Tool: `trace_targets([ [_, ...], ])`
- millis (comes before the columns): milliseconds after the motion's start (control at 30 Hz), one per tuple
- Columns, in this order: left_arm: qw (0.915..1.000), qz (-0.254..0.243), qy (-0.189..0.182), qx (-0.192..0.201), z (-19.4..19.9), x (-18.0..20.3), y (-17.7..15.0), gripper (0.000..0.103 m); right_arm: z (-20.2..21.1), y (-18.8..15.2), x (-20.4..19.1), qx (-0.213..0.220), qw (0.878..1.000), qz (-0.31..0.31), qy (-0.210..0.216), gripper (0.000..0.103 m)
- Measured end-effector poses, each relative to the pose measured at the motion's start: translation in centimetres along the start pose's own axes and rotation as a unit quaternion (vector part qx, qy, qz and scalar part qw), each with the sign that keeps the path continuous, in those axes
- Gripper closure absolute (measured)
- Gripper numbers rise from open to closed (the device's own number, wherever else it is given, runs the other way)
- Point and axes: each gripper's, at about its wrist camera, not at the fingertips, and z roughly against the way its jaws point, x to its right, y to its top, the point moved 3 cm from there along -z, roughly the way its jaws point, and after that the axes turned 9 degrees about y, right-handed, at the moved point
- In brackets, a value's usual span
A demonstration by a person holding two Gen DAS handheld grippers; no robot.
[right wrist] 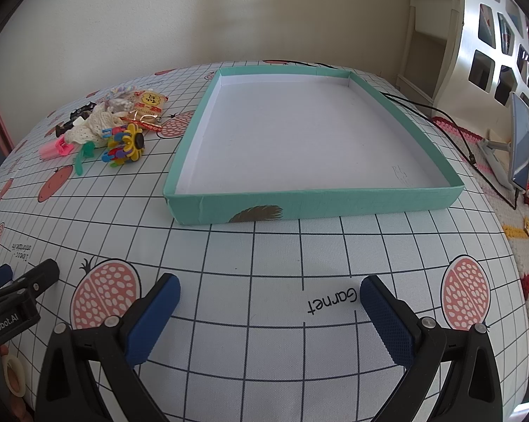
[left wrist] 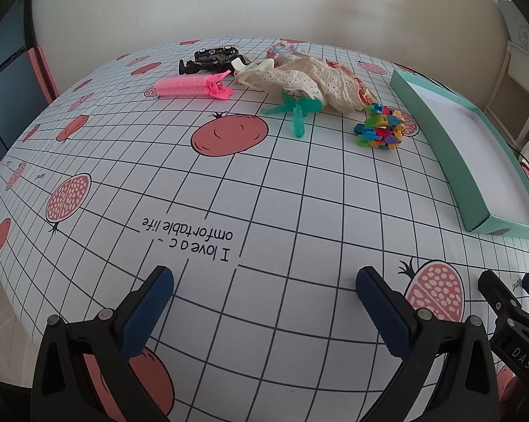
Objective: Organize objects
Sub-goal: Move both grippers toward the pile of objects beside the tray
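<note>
Nothing sorted yet. Both jaws spread wide and empty: left hand-held gripper (left wrist: 264, 292), right hand-held gripper (right wrist: 269, 297). Teal tray (right wrist: 313, 202) bare on table (right wrist: 264, 253); clutter beside it. Next: reach for the colourful clip bundle (left wrist: 380, 130), nearest the tray.

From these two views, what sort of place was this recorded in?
Probably a room in a home: a table under a pomegranate-print cloth set against a plain wall, a white cut-out shelf unit beside it, and hair clips and toys heaped near a shallow teal box.
</note>
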Motion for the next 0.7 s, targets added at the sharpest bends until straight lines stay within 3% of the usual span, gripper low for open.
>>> trace_targets([
  [433,0.9999,0.0,-0.001,-0.012,-0.3,-0.1,-0.2,0.0,0.0,0.1,0.0,-0.001,1.0,-0.002,0.0,0.0],
  [700,0.9993,0.008,-0.027,-0.025,0.2,0.4,1.6,0.0,1.3,1.1,-0.6,0.002,1.0,-0.004,0.019,0.0],
])
